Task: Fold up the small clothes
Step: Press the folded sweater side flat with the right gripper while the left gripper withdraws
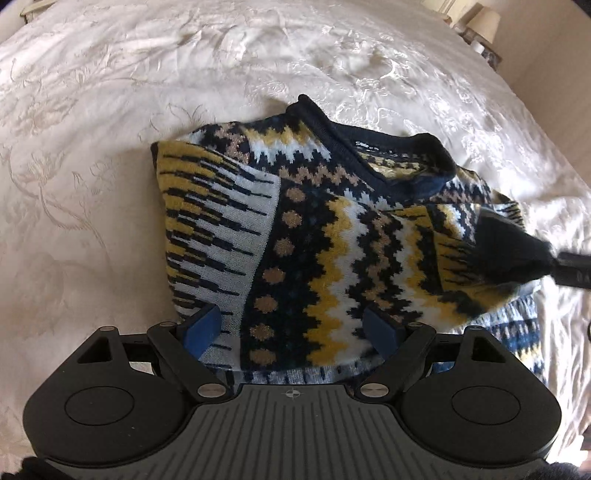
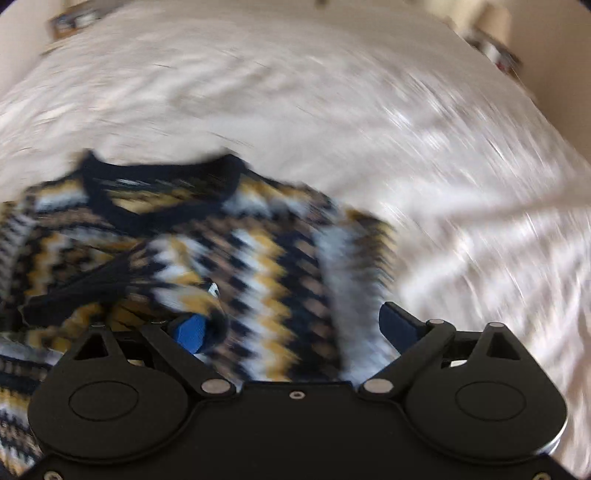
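Note:
A small knit sweater (image 1: 314,236) with navy, yellow and white zigzag bands lies on the bed, its navy collar (image 1: 369,136) at the far side. One sleeve (image 1: 218,221) is folded in over the left part. My left gripper (image 1: 295,328) is open above the sweater's near hem, holding nothing. In the right wrist view the sweater (image 2: 236,258) is blurred by motion. My right gripper (image 2: 295,328) has its jaws wide apart over the sweater's right part. A dark sleeve cuff (image 1: 513,247) is raised at the right, next to a black part (image 1: 572,269) at the frame edge.
A cream embroidered bedspread (image 1: 147,92) covers the bed on all sides of the sweater. A bedside lamp (image 1: 484,26) and small items stand at the far right corner. A wall (image 2: 554,55) lies beyond the bed.

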A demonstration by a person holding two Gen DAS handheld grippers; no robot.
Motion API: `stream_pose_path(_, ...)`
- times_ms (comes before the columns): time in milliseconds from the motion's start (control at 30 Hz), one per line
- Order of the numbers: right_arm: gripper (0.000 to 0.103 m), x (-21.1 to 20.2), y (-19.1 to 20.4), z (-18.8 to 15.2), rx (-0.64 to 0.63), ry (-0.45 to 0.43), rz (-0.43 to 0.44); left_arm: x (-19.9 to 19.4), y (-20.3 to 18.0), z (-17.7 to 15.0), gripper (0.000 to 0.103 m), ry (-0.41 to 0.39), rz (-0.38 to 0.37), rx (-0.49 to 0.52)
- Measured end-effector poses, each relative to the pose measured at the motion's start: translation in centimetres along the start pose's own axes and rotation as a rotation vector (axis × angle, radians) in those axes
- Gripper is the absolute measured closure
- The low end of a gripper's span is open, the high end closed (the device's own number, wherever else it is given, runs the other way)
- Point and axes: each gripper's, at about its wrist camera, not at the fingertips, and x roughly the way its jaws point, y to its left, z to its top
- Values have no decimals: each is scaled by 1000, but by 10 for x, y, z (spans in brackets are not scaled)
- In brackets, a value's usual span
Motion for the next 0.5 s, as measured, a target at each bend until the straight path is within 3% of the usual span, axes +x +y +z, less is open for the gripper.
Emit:
stream_pose_path(133, 7, -3, -40, -23, 107, 40, -9, 2, 0, 0, 20, -1, 1, -13)
stream_pose_path(333, 7, -22, -67, -35, 191, 8, -19, -2, 0, 0, 20, -7, 8, -30)
stream_pose_path(433, 7, -34, -71, -32, 186, -66, 45, -10, -1, 0, 20, -23, 6, -36)
stream_pose_path(500, 7, -33, -69, -25, 137, -111, 145, -16, -1, -1, 19, -31, 10, -35)
